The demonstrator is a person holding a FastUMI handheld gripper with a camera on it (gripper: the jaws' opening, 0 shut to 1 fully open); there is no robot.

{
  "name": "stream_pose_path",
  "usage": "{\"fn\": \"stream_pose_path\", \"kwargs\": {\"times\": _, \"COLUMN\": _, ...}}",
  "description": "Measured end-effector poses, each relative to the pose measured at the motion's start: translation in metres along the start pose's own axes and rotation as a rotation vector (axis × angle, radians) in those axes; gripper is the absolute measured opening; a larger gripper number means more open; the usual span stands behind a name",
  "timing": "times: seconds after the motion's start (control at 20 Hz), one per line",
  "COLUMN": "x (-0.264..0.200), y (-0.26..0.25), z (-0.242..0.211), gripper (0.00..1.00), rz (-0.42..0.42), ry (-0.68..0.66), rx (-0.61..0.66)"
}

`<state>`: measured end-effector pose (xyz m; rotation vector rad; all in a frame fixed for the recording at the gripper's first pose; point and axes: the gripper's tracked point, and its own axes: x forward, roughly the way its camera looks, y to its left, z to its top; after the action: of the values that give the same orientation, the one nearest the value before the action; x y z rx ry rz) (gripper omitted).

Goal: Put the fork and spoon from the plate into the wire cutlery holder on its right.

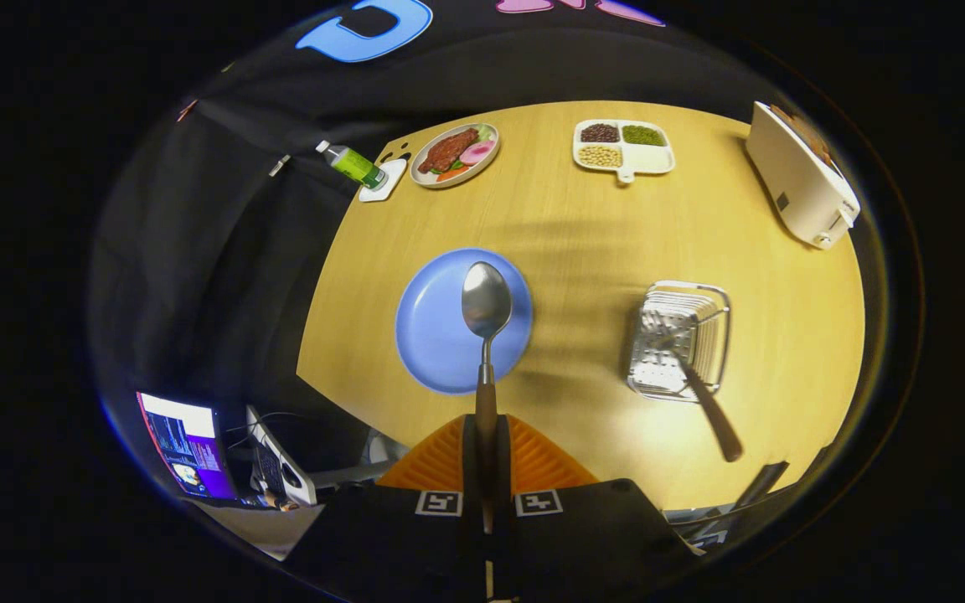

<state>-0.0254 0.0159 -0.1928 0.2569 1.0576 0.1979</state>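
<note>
My gripper (pixel 487 456) is shut on the spoon (pixel 485 322), clamping its dark handle between both fingers. The spoon's metal bowl points straight ahead and hangs high above the blue plate (pixel 432 335), which lies on the wooden table below. To the plate's right stands the wire cutlery holder (pixel 679 339). The fork (pixel 700 394) rests in it, tines down inside the wires, its dark handle leaning out toward the table's near edge.
At the table's far side are a plate of food (pixel 455 154), a divided white tray of beans (pixel 623 147) and a green bottle on a white coaster (pixel 354 164). A white toaster (pixel 801 180) stands far right. A lit screen (pixel 188 445) sits below the table's left edge.
</note>
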Motion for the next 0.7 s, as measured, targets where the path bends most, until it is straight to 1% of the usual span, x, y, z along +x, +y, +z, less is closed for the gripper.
{"fn": "stream_pose_path", "kwargs": {"times": 0.15, "x": -0.029, "y": -0.039, "z": -0.001, "gripper": 0.08, "rz": -0.069, "ry": 0.055, "rx": -0.054}}
{"fn": "stream_pose_path", "kwargs": {"times": 0.25, "x": -0.042, "y": -0.058, "z": -0.001, "gripper": 0.08, "rz": -0.096, "ry": 0.090, "rx": -0.064}}
{"fn": "stream_pose_path", "kwargs": {"times": 0.5, "x": -0.050, "y": -0.096, "z": -0.007, "gripper": 0.08, "rz": -0.128, "ry": 0.218, "rx": -0.069}}
{"fn": "stream_pose_path", "kwargs": {"times": 0.55, "x": -0.047, "y": -0.103, "z": -0.005, "gripper": 0.08, "rz": -0.136, "ry": 0.235, "rx": -0.059}}
{"fn": "stream_pose_path", "kwargs": {"times": 0.7, "x": -0.038, "y": -0.120, "z": 0.001, "gripper": 0.08, "rz": -0.125, "ry": 0.287, "rx": -0.002}}
